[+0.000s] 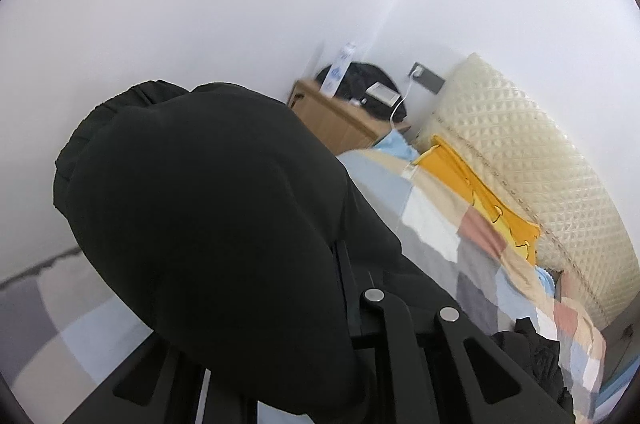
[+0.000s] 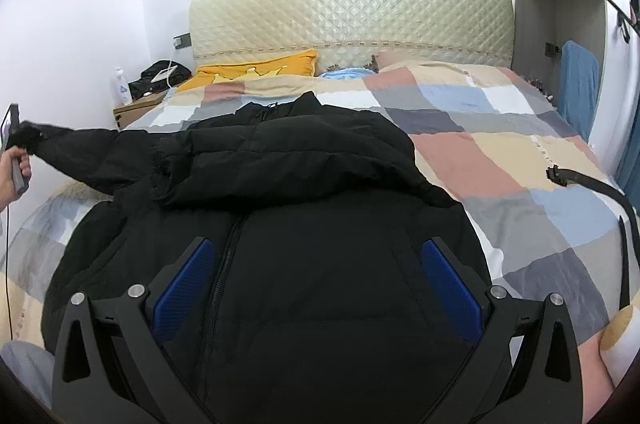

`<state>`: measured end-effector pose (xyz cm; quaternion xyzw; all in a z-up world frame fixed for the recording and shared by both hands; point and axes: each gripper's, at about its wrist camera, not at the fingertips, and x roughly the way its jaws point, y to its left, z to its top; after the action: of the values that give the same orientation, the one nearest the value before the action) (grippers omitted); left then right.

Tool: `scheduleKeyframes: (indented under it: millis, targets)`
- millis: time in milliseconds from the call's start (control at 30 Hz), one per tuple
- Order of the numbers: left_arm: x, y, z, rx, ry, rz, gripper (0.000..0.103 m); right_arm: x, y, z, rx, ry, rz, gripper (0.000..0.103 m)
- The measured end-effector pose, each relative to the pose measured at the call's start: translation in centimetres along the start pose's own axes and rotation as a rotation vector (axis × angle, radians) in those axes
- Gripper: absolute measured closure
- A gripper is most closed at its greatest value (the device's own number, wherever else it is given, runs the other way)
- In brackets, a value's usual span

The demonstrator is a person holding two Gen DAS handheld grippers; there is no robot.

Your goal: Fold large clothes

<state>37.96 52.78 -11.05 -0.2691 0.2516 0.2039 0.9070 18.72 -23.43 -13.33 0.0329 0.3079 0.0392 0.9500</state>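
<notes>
The wide bed with a patchwork cover of pink, beige, blue and grey squares [image 2: 480,151] fills most of the right wrist view, and a cream quilted headboard [image 2: 352,11] stands behind it against the white wall. On this bed lies the large black padded jacket with a front zipper [image 2: 304,191]. Its body is spread flat on the near part of the cover, the hood lies toward the headboard, and one sleeve [image 2: 80,147] is stretched out to the left, off the side of the bed.

The right tool [image 2: 316,276] is just above the lower front of the jacket. Its two arms with blue ribbed pads [image 2: 450,288] are spread wide, one on each side of the zipper, and nothing is between them.

The left tool [image 2: 16,135] is seen at the far left edge, held in a hand [image 2: 12,171], and it pinches the end of the stretched sleeve. In the left wrist view the black cloth [image 1: 208,224] bulges over the fingers and hides them almost fully.

A yellow pillow [image 2: 256,67] lies at the headboard. A low wooden nightstand [image 2: 136,107] stands left of the bed, with a white bottle [image 2: 122,85] on it. A black strap [image 2: 592,179] lies on the cover at the right, well apart from the jacket.
</notes>
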Motion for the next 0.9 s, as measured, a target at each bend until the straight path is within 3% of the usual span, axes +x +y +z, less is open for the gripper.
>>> scheduleKeyframes:
  millis: [367, 633, 900]
  targets:
    - [-10.5, -11.2, 3.0, 0.138, -0.126, -0.057, 0.088, -2.8, -3.2, 0.4, 0.031, -0.028, 0.103, 0.0]
    - [-17.2, -19.8, 2.4, 0.233, -0.183, -0.124, 0.088, -4.0, -5.1, 1.2, -0.012, -0.072, 0.147, 0.0]
    - [-24.0, -30.1, -0.4, 0.374, -0.227, -0.201, 0.091, -5.7, -7.2, 1.4, -0.012, -0.121, 0.175, 0.0]
